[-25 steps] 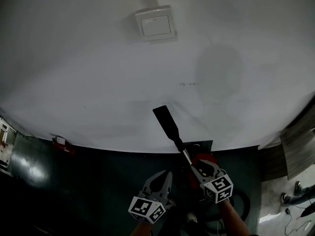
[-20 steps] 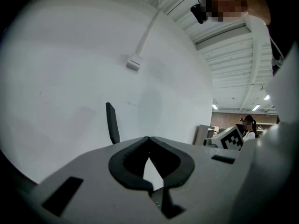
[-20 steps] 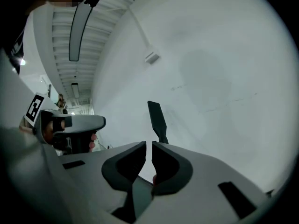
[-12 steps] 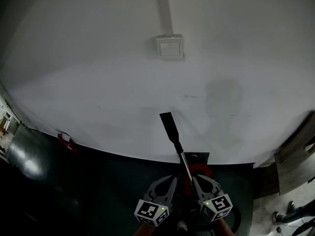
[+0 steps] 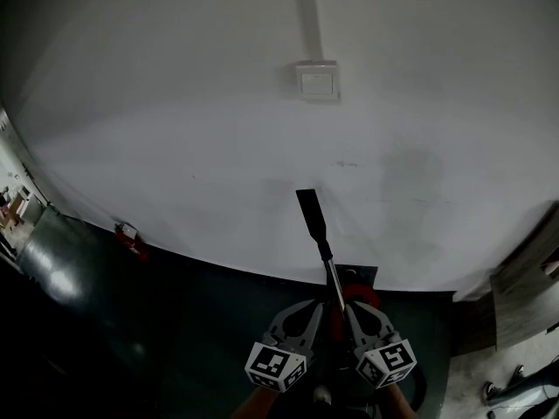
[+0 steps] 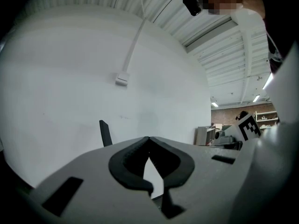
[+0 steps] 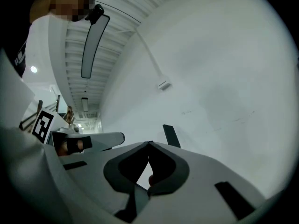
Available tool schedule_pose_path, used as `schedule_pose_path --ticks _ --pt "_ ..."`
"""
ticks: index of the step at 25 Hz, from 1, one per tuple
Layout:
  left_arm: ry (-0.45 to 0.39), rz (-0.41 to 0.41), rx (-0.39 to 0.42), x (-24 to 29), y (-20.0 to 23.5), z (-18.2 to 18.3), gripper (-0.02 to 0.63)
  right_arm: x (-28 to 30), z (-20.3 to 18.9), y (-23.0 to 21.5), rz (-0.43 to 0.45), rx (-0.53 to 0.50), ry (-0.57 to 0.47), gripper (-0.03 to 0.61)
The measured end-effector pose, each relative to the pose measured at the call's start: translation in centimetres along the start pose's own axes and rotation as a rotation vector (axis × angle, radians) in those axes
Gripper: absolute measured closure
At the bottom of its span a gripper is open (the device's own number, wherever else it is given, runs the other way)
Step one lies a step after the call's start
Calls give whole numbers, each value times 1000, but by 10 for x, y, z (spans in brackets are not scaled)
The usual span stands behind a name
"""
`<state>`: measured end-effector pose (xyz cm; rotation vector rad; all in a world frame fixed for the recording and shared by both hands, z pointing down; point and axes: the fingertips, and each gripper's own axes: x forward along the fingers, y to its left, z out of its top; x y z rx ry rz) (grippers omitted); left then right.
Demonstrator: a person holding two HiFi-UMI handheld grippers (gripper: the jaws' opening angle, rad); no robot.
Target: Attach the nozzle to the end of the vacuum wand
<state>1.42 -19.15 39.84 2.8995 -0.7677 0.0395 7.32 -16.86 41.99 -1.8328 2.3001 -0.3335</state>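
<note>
White wall (image 5: 175, 129), dark floor (image 5: 175, 330) edge behind nozzle (image 5: 312, 212)

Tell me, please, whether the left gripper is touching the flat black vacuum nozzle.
Apart: the head view shows the nozzle well beyond the left gripper.

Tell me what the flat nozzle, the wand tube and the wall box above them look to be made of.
Nozzle: likely matte black plastic; flat, dull, no glints.
Wand tube: probably polished metal; thin, with a bright streak along it.
Wall box: looks like smooth white moulded plastic with a raised square frame, though it is too small to be sure.
</note>
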Motion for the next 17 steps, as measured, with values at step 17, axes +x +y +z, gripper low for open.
schedule_pose_path --ticks 17 --pt "6 8 -35 -9 -1 -9 611 -8 -1 3 -7 5 -5 561"
